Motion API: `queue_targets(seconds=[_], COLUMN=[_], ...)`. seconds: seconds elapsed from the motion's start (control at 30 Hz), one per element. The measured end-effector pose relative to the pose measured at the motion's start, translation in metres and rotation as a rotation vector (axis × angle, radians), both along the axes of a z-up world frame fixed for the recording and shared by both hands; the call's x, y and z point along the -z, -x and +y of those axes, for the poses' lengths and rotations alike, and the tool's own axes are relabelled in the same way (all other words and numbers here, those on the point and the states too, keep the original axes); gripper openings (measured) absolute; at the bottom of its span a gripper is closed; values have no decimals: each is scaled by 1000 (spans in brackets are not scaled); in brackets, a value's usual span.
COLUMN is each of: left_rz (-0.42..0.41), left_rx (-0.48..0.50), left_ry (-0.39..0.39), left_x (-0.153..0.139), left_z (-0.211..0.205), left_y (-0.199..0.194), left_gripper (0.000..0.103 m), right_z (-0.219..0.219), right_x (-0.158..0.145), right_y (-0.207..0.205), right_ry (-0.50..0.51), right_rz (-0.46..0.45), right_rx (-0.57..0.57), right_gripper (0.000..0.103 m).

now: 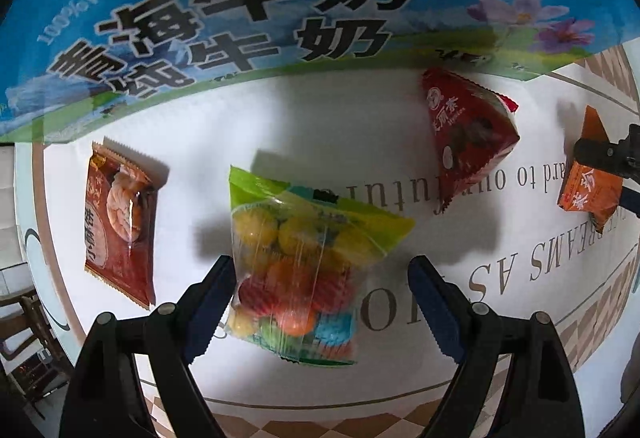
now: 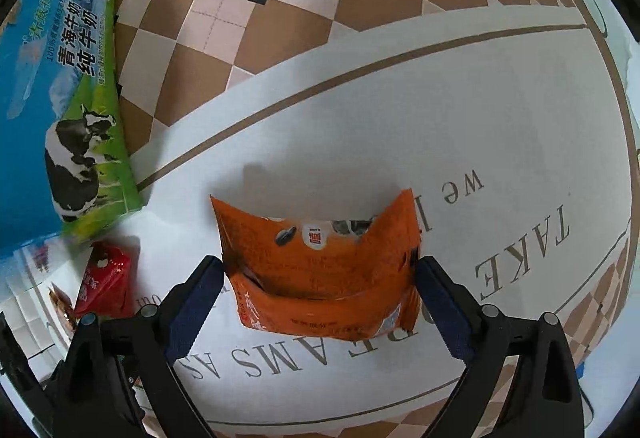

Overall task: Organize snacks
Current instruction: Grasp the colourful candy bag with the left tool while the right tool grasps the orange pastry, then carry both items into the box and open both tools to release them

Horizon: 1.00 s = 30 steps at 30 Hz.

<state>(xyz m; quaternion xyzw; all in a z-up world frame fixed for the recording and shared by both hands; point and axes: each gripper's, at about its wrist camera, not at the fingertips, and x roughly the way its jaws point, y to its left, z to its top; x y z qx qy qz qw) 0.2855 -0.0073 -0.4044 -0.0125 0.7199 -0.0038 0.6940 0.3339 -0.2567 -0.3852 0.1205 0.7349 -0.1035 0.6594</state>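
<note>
A clear-and-green bag of coloured candies (image 1: 298,266) lies on the white tablecloth between the fingers of my left gripper (image 1: 320,278), which is open around it. A brown biscuit packet (image 1: 120,222) lies to the left, a red snack packet (image 1: 468,133) to the upper right. My right gripper (image 2: 320,278) is open, its fingers on either side of an orange seed packet (image 2: 324,270), whose sides bend up at the pads. That packet also shows in the left wrist view (image 1: 588,181). The red packet also shows in the right wrist view (image 2: 106,278).
A blue-and-green milk carton box (image 1: 240,5) stands behind the snacks; it also shows at the left in the right wrist view (image 2: 60,85). The tablecloth (image 2: 440,97) has printed text and a brown checkered border. A chair (image 1: 24,326) stands left of the table.
</note>
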Motion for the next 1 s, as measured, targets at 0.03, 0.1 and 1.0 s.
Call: queue_targets(seconds=[0.03, 0.1, 1.0], left_rz=[-1, -8, 56], left_rx=[3, 16, -1], left_ry=[-3, -11, 21], left_x=[-1, 0, -7], left_z=[-1, -5, 11], left_y=[-1, -4, 78], left_gripper=[87, 87, 46], right_z=[1, 4, 125], right_x=[1, 4, 5], right_y=[-1, -2, 104], right_ry=[0, 7, -18], right_rz=[4, 17, 72], right_rx=[-4, -18, -311], right_gripper=[98, 98, 81])
